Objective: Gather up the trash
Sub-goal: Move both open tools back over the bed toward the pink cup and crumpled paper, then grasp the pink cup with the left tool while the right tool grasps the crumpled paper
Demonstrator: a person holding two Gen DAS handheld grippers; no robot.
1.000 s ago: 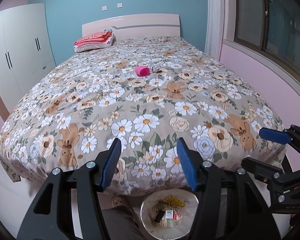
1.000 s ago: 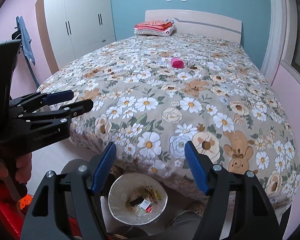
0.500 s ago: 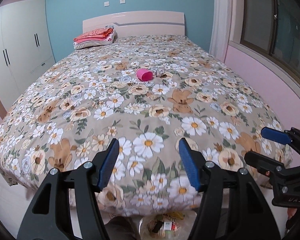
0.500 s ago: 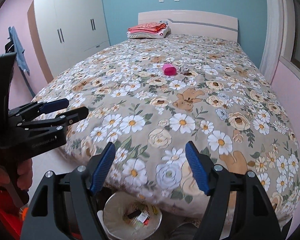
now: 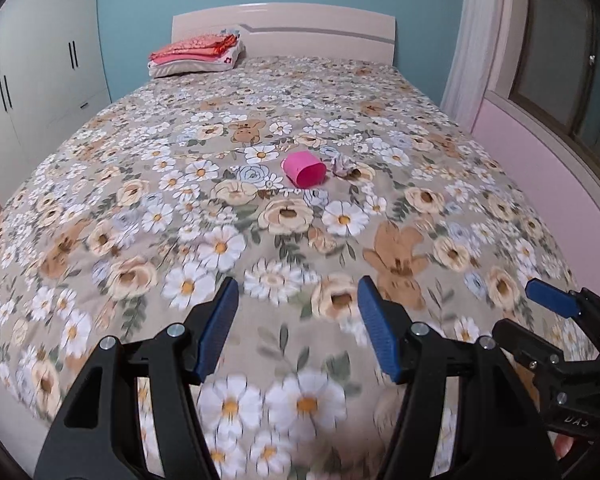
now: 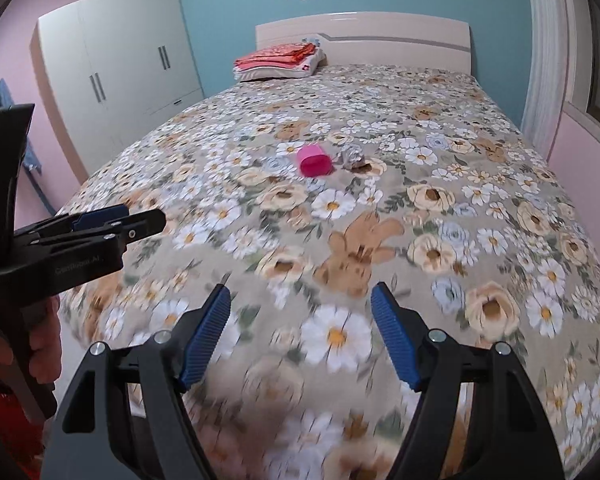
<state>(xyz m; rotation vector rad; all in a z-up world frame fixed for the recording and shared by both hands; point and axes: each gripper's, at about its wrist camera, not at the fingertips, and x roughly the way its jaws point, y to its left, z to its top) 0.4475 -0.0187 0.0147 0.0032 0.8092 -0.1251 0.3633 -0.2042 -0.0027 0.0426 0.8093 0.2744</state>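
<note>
both grippers hang over the foot end of the bed, side by side and well short of the trash. the left gripper has its blue pads spread wide apart with nothing between them, and the right gripper is the same, jaws parted and empty. a pink cup lies tipped on its side near the middle of the floral bedspread, its mouth turned toward the cameras. just beside it, on its right, sits a small crumpled wrapper (whether the two touch cannot be told). in the right wrist view the cup and the wrapper show in the same order. folded red clothes rest on a pillow by the headboard. a white wardrobe stands to the left of the bed
</note>
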